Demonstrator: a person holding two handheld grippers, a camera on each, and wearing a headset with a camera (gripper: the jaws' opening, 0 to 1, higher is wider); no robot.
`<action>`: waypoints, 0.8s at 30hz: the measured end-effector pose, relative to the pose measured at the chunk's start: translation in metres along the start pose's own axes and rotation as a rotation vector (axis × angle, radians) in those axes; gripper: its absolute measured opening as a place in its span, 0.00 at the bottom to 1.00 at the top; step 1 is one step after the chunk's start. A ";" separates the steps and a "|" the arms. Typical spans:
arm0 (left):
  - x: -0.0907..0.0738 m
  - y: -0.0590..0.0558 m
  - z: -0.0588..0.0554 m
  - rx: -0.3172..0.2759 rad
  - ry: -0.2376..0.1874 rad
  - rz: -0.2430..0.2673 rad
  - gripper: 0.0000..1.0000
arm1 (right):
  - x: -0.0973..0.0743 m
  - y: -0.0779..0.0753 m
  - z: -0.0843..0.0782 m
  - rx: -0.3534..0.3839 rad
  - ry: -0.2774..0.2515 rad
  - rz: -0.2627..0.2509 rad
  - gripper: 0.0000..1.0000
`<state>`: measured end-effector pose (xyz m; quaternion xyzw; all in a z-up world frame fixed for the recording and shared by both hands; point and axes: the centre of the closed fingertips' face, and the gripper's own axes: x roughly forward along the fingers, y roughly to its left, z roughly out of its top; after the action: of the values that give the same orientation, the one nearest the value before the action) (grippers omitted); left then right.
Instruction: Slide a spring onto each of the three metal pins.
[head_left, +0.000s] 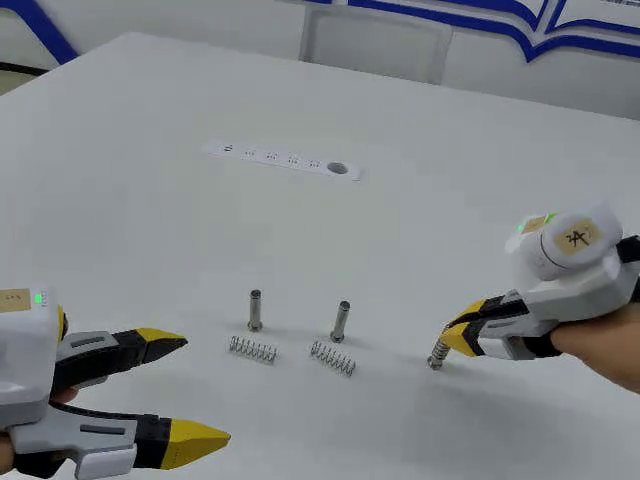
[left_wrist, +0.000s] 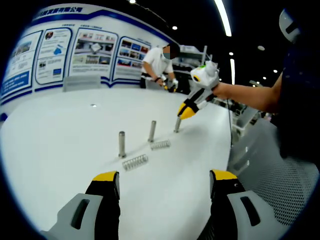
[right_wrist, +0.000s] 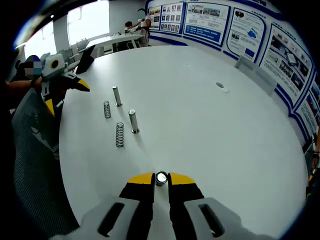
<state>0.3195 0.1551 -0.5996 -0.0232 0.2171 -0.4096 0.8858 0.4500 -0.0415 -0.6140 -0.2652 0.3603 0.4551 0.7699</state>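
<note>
My right gripper (head_left: 455, 338) pinches the rightmost pin (head_left: 437, 356); a jerky release could topple it. My left gripper (head_left: 205, 390) hangs spread, empty.

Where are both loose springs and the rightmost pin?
Left spring (head_left: 252, 349): head view, middle coils.
Right spring (head_left: 333, 357): head view, middle coils.
Rightmost pin (head_left: 438, 355): head view, lower shaft.

Your surface (head_left: 420, 180) looks smooth and matt white, with a faint sheen. The left pin (head_left: 255, 310) and middle pin (head_left: 341, 321) are polished, glossy silver metal. The third pin (right_wrist: 161, 177) has a mirror-bright round top. The left spring (head_left: 252, 349) and right spring (head_left: 332, 357) are bright coiled metal wire. Your left gripper (head_left: 205, 390) and right gripper (head_left: 450, 338) look like matt white-and-grey plastic, with smooth yellow-and-black tips.
</note>
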 end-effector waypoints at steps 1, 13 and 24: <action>0.000 0.000 0.000 0.000 0.000 0.000 0.75 | 0.001 0.000 -0.001 0.004 0.003 0.002 0.12; 0.000 0.000 0.000 -0.001 0.000 0.001 0.75 | 0.005 0.001 -0.006 0.012 0.013 0.010 0.12; 0.000 -0.001 0.000 0.004 0.002 -0.001 0.75 | -0.006 0.004 0.006 -0.039 -0.012 -0.017 0.17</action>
<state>0.3191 0.1549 -0.5991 -0.0213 0.2171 -0.4103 0.8855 0.4461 -0.0379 -0.6057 -0.2804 0.3445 0.4570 0.7706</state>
